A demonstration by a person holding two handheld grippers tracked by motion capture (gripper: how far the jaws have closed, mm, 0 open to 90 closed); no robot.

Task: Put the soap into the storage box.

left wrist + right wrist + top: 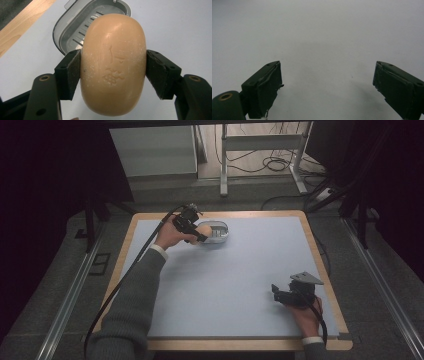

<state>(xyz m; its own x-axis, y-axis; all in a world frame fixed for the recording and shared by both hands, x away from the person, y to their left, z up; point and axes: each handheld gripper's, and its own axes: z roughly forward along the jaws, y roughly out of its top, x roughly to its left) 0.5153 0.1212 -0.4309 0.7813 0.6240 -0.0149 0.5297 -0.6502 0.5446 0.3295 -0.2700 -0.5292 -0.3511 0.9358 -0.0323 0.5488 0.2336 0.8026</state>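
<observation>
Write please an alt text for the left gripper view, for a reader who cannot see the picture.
The left claw is shut on an oval tan soap bar, one black jaw pressing each side. Behind the soap, an open grey soap dish with a slotted floor lies on the pale blue table.

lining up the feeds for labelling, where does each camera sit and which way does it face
High view: above the person's side, looking forward and down on the table; both forearms, left gripper and right gripper show.
Left gripper view: rides the left gripper, looking along its jaws clamped on the bar of soap, the grey soap dish behind.
Right gripper view: rides the right gripper, facing bare mat between open jaws.
Shared: high and left gripper views both show soap and dish.
</observation>
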